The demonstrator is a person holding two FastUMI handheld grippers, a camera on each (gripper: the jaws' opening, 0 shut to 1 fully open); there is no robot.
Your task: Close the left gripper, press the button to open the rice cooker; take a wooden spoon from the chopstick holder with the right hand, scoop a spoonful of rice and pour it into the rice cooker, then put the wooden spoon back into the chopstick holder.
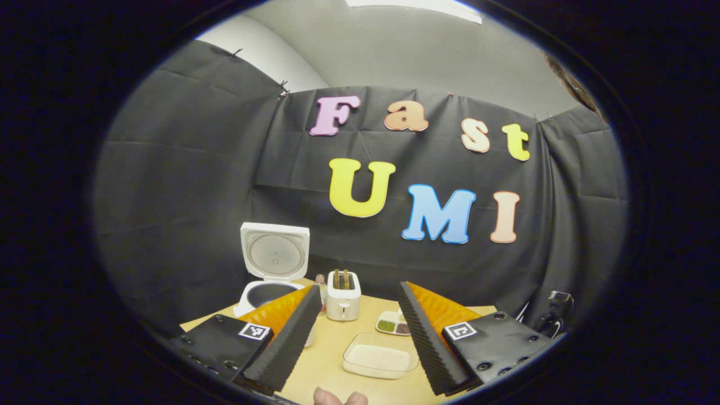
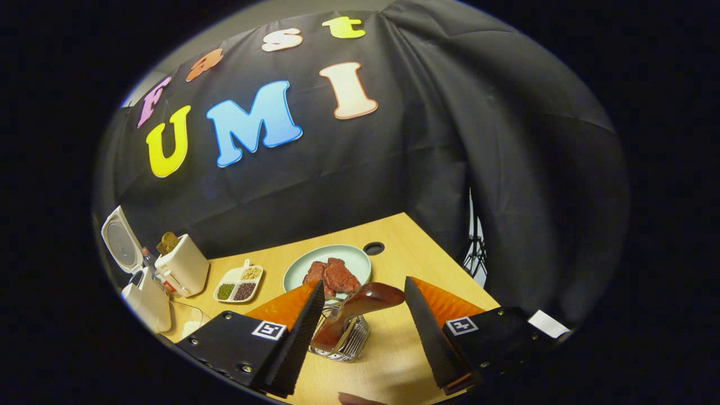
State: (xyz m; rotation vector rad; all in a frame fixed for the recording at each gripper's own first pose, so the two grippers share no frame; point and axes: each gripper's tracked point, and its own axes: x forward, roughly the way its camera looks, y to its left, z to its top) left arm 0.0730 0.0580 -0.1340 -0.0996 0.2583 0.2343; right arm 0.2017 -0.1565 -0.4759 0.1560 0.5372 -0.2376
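Broadly, largest to smallest:
Desk (image 2: 416, 242): pale wood, carrying everything below.
Rice cooker (image 1: 274, 270): white, lid standing open, at the desk's far left.
Toaster (image 1: 343, 296): white, just beside the cooker.
Plate (image 2: 354, 259): pale green, holding reddish meat slices.
Rice tray (image 1: 378, 358): clear, shallow, near the left hand-held gripper (image 1: 354, 326), whose fingers are spread and empty.
Chopstick holder (image 2: 344, 337): wire, wooden spoon (image 2: 360, 306) standing inside.
Right hand-held gripper (image 2: 364, 332): released, fingers either side of the spoon, apart from it.
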